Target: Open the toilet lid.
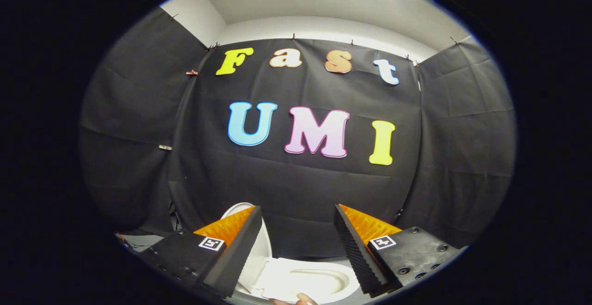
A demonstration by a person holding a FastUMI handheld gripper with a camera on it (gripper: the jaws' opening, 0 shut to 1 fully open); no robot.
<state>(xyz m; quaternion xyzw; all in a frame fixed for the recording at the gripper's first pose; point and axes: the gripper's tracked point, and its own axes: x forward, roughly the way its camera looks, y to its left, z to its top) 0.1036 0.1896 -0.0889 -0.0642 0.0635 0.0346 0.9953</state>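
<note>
Gripper (298,224) fingers spread wide, nothing held, toilet lid (263,240) raised upright behind left finger, open bowl (319,281) below and between fingers.

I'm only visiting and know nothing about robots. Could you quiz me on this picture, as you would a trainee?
1. True or false: the toilet lid stands raised, up against the black cloth wall.
2. Pick one. The jaws are: A) shut on the lid; B) open, holding nothing; C) shut on the seat.
3. Fill in: seen between the jaws, just beyond them, is the toilet's white ____.
Key: 1 true; 2 B; 3 bowl.
</note>
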